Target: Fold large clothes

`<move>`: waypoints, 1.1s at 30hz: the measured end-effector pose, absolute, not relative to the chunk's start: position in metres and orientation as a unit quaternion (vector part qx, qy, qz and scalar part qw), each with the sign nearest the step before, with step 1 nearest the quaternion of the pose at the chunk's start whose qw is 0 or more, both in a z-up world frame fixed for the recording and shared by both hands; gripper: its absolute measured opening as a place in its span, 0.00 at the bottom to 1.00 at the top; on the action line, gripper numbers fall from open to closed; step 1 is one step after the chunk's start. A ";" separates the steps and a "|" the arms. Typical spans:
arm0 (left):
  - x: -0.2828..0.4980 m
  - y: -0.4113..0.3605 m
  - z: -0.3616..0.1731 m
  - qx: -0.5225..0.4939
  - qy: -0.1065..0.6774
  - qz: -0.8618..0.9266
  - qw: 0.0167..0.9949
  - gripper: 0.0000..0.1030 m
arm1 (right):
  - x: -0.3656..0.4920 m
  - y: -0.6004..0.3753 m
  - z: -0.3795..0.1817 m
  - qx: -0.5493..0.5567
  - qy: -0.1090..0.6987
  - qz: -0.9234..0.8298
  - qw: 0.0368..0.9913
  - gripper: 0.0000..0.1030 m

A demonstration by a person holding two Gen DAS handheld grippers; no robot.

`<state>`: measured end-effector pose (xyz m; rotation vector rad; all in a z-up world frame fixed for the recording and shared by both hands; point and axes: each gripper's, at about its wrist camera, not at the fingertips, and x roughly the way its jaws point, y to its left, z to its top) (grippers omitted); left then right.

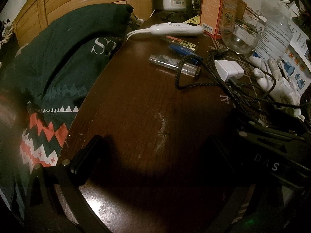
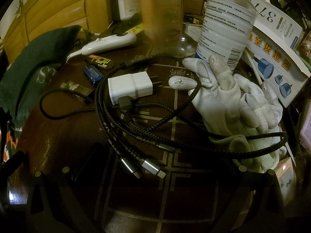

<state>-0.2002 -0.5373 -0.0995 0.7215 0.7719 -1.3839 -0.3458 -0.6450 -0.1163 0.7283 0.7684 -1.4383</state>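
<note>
Clothes (image 1: 58, 62) heaped untouched beside desk (image 1: 140, 116), both tongs (image 1: 151, 155) (image 2: 155, 174) spread wide, empty; folding unstarted, next reach left to garment.

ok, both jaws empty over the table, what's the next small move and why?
Probably swing the left gripper left toward the dark green garment. Its jaws stand open over bare table, holding nothing, and the garment lies bunched past the table's left edge, not yet gripped.

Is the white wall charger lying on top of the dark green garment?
No, the white wall charger lies on the dark wooden table, apart from the dark green garment.
</note>
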 end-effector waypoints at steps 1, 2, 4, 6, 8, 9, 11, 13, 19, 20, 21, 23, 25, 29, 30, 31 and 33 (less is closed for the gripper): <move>-0.200 -0.537 -0.100 0.317 0.339 -0.608 0.644 1.00 | -0.346 -0.646 -0.116 0.318 0.335 -0.627 0.627 1.00; -0.200 -0.537 -0.100 0.317 0.339 -0.608 0.644 1.00 | -0.346 -0.645 -0.116 0.318 0.335 -0.627 0.627 1.00; -0.200 -0.537 -0.100 0.317 0.339 -0.608 0.644 1.00 | -0.346 -0.645 -0.116 0.318 0.335 -0.627 0.627 1.00; -0.200 -0.537 -0.099 0.317 0.339 -0.608 0.644 1.00 | -0.346 -0.645 -0.116 0.318 0.335 -0.627 0.627 1.00; -0.200 -0.537 -0.100 0.317 0.339 -0.608 0.644 1.00 | -0.346 -0.645 -0.116 0.318 0.335 -0.627 0.627 1.00; -0.200 -0.537 -0.099 0.317 0.339 -0.608 0.644 1.00 | -0.346 -0.645 -0.116 0.318 0.335 -0.627 0.627 1.00; -0.200 -0.537 -0.100 0.317 0.339 -0.608 0.644 1.00 | -0.346 -0.645 -0.116 0.318 0.335 -0.627 0.627 1.00; -0.200 -0.537 -0.100 0.317 0.339 -0.608 0.644 1.00 | -0.346 -0.645 -0.116 0.318 0.335 -0.627 0.627 1.00; -0.200 -0.537 -0.100 0.317 0.339 -0.608 0.644 1.00 | -0.345 -0.645 -0.116 0.317 0.335 -0.629 0.626 1.00; -0.200 -0.537 -0.100 0.317 0.339 -0.608 0.644 1.00 | -0.346 -0.645 -0.116 0.318 0.334 -0.631 0.624 1.00; -0.200 -0.536 -0.099 0.318 0.338 -0.611 0.641 1.00 | -0.346 -0.644 -0.116 0.319 0.333 -0.631 0.624 1.00; -0.195 -0.534 -0.101 0.339 0.336 -0.632 0.611 1.00 | -0.348 -0.643 -0.115 0.322 0.334 -0.623 0.631 1.00; -0.186 -0.522 -0.095 0.335 0.358 -0.654 0.577 1.00 | -0.344 -0.643 -0.115 0.321 0.358 -0.601 0.638 1.00; -0.153 -0.470 -0.041 0.266 0.357 -0.688 0.572 1.00 | -0.332 -0.615 -0.084 0.280 0.335 -0.573 0.693 0.92; -0.137 -0.448 -0.019 0.238 0.353 -0.697 0.576 1.00 | -0.328 -0.606 -0.071 0.270 0.322 -0.565 0.710 0.92; -0.123 -0.430 -0.001 0.212 0.349 -0.703 0.582 1.00 | -0.324 -0.595 -0.055 0.259 0.304 -0.555 0.730 0.94; -0.092 -0.392 0.033 0.168 0.337 -0.699 0.608 1.00 | -0.313 -0.571 -0.022 0.223 0.276 -0.535 0.767 1.00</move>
